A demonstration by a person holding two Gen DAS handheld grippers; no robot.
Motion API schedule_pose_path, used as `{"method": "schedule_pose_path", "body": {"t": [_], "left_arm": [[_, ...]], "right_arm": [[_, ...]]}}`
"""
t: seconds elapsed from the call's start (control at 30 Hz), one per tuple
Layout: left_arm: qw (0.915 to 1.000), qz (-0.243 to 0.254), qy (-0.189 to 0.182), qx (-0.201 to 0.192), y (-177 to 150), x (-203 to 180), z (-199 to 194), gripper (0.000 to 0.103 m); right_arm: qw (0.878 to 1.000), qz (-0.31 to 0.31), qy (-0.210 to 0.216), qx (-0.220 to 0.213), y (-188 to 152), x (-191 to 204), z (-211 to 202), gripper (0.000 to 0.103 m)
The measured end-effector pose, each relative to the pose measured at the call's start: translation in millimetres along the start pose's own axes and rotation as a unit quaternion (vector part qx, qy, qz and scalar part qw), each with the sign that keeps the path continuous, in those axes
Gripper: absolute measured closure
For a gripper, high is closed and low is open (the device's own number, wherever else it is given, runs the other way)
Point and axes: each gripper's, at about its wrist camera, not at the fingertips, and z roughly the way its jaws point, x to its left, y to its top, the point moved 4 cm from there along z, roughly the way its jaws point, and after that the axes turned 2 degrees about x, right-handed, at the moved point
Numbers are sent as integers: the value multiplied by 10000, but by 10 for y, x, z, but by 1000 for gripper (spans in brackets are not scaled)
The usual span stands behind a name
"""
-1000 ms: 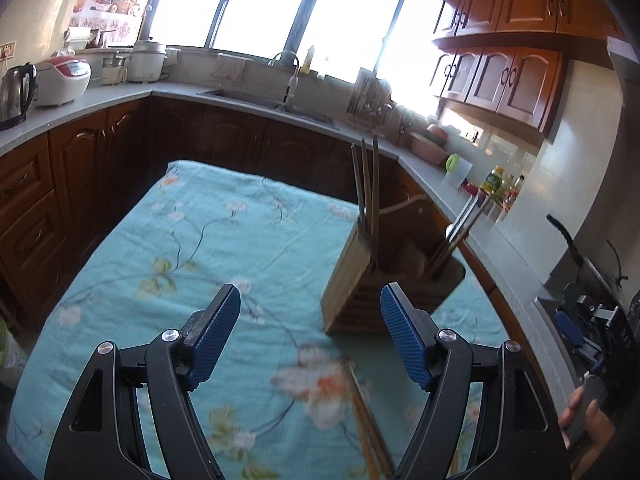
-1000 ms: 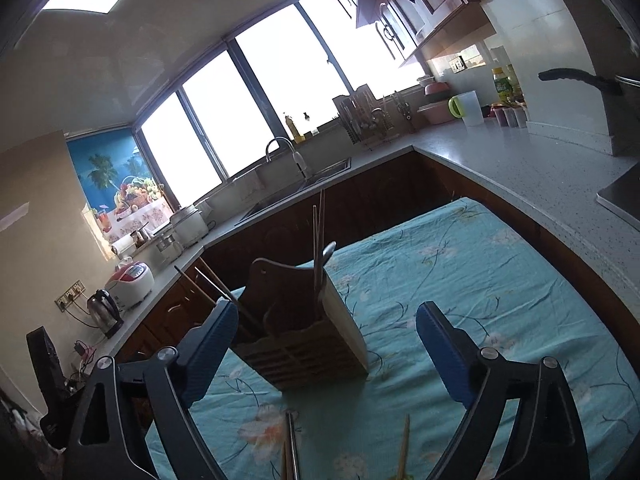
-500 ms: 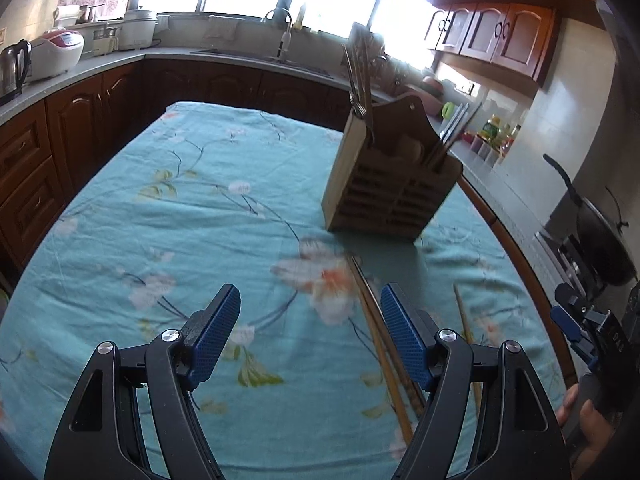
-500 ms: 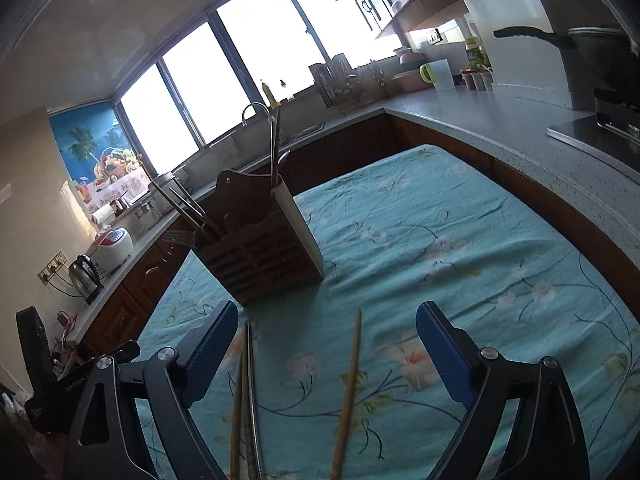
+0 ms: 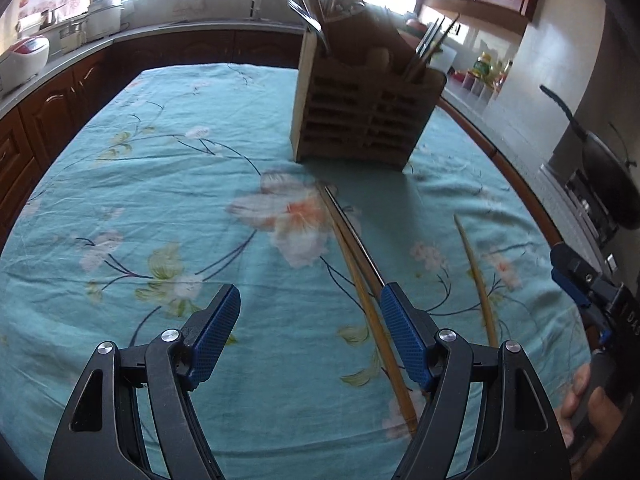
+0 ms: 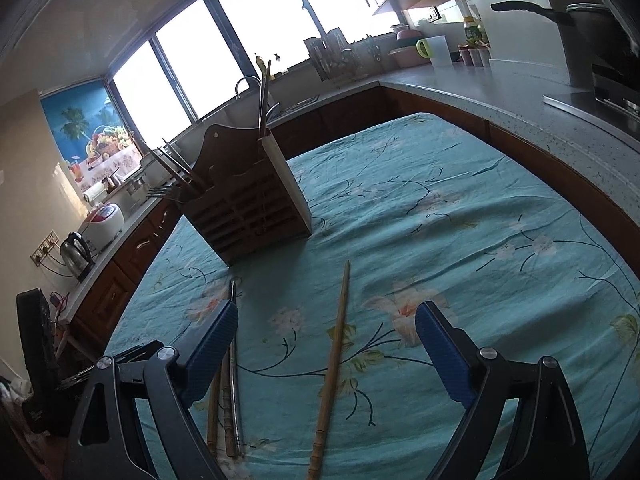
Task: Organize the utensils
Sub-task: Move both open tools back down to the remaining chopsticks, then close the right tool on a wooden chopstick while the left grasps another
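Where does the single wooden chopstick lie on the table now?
In the right wrist view the single wooden chopstick lies flat on the tablecloth between the open right gripper fingers, right of the chopstick bundle.

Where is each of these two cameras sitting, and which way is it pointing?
Left wrist: sits on the left gripper, looking forward and down at the tablecloth; its open fingers and a hand at the right edge show.
Right wrist: sits on the right gripper, facing the windows over the table; only its open fingers show.
Shared: the wooden utensil holder, the lone wooden chopstick and the bundled chopsticks.
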Motion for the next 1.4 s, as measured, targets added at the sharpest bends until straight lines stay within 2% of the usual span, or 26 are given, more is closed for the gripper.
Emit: {"method": "schedule_pose_path", "body": {"t": [0.17, 0.23, 0.37, 0.5, 0.7, 0.87, 0.97, 1.0, 1.17, 1.2, 1.23, 1.27, 1.4], "left_arm": [[9997, 122, 45, 184, 5, -79, 155, 29], [9994, 191, 117, 257, 13, -106, 219, 31], [9981, 280, 180, 510, 3, -145, 388, 44], [9974, 443, 300, 486, 25, -203, 446, 43], [9952, 633, 522, 528, 120, -232, 566, 44], [9958, 614, 507, 448, 206, -190, 629, 50], [9952, 660, 643, 319, 239, -205, 676, 52], [9949, 690, 670, 296, 247, -231, 688, 55], [9944, 860, 559, 249, 281, -350, 716, 94], [9941, 890, 581, 236, 281, -362, 719, 94], [9939, 904, 581, 229, 279, -367, 716, 94], [9942, 894, 549, 237, 279, -359, 715, 95], [9976, 576, 171, 341, 263, -262, 627, 99]], "right_arm": [[9999, -49, -54, 104, -20, -4, 60, 28], [9999, -42, -81, 138, -30, -16, 85, 41], [9996, -32, -126, 246, -41, -40, 143, 46], [9992, -66, -159, 350, -46, -28, 220, 51], [9973, -204, -298, 639, -27, -14, 439, 53], [9946, -396, -463, 846, -17, 12, 654, 56], [9920, -511, -643, 961, 6, 32, 797, 60], [9908, -570, -723, 994, 21, 38, 853, 62], [9834, -964, -1017, 1154, 73, 115, 1083, 67], [9810, -1090, -1093, 1175, 80, 139, 1116, 76], [9783, -1202, -1207, 1182, 89, 154, 1144, 89], [9776, -1241, -1223, 1185, 96, 161, 1157, 95], [9818, -1051, -974, 1248, 104, 125, 1118, 97]]}}
